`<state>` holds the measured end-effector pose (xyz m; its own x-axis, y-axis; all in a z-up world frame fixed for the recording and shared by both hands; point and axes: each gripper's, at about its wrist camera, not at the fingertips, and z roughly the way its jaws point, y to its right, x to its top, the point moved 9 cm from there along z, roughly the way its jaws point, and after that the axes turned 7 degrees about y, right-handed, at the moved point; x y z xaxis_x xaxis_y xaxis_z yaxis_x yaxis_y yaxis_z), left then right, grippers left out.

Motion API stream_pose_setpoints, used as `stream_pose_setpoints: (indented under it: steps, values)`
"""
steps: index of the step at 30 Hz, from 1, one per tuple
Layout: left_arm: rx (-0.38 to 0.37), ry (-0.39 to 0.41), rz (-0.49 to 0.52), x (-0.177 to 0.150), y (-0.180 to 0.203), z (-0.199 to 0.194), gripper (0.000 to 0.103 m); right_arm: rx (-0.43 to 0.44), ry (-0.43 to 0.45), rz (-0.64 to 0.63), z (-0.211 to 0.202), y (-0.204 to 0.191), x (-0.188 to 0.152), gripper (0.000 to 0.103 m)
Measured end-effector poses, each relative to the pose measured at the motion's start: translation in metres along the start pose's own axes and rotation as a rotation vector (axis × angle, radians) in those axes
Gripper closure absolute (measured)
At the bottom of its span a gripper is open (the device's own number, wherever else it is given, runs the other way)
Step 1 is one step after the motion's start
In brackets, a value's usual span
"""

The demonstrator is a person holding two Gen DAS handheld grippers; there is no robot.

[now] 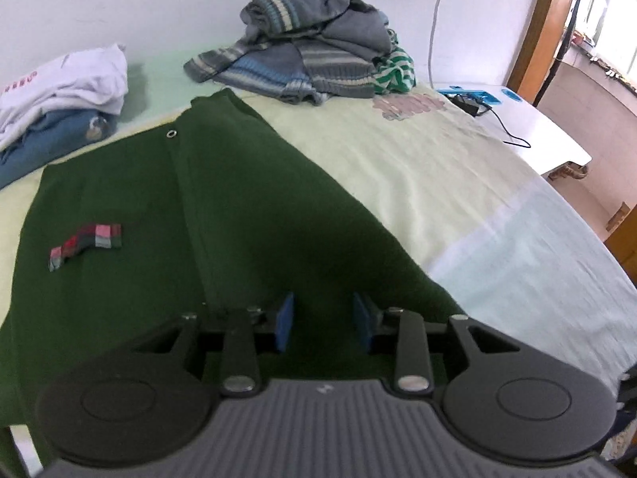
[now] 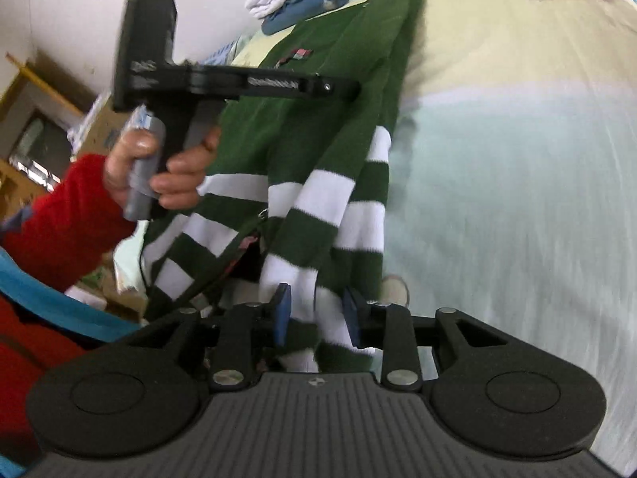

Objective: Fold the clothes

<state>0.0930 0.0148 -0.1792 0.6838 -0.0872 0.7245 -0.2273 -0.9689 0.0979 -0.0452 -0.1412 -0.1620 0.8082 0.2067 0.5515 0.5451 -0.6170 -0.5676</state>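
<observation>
Your right gripper (image 2: 316, 316) sits nearest, its jaws parted, with the green-and-white striped hem of the green cardigan (image 2: 318, 151) hanging down between the blue pads (image 2: 282, 314); the fabric passes through the gap, but whether either pad presses on it you cannot tell from this blurred view. Just left of it, your left hand (image 2: 159, 171), in a red sleeve (image 2: 63, 219), grips the handle of the other tool, which reaches across the cardigan's upper body. In the left wrist view, your left gripper (image 1: 323, 324) hovers low over the plain green cloth (image 1: 199, 207) with its jaws released and nothing pinched between them. The cardigan lies spread on the bed (image 1: 418, 167), its striped end trailing off the near edge, its collar pointing toward the far wall; a small red-and-pink checked patch (image 1: 85, 245) sits on its left half and a metal snap (image 1: 172, 134) near the neck. Farther left, a white garment (image 1: 63, 83) rests on folded blue cloth (image 1: 47, 135). At the far side lies a heap of grey and blue striped knitwear (image 1: 310, 47). Far right, a white bench (image 1: 533, 119) carries a black cable (image 1: 497, 119).
</observation>
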Motion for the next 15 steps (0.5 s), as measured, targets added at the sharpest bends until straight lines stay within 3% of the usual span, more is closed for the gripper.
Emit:
stream_pose_setpoints:
  steps: [4,6,10,15]
  values:
    - [0.021,0.001,-0.015,-0.001,0.001,0.004,0.063,0.033,0.022,0.021,-0.004,-0.004,-0.004,0.072]
    - [0.038,0.001,-0.019,-0.001,0.002,0.005,0.061,0.040,0.027,0.023,0.000,-0.006,-0.007,0.084]
    - [0.067,-0.002,-0.014,0.002,0.007,0.001,0.061,0.072,0.061,-0.029,-0.012,-0.015,-0.004,0.096]
    - [0.059,0.018,-0.005,0.006,0.019,-0.007,0.056,0.067,0.090,-0.065,-0.025,-0.015,-0.004,0.095]
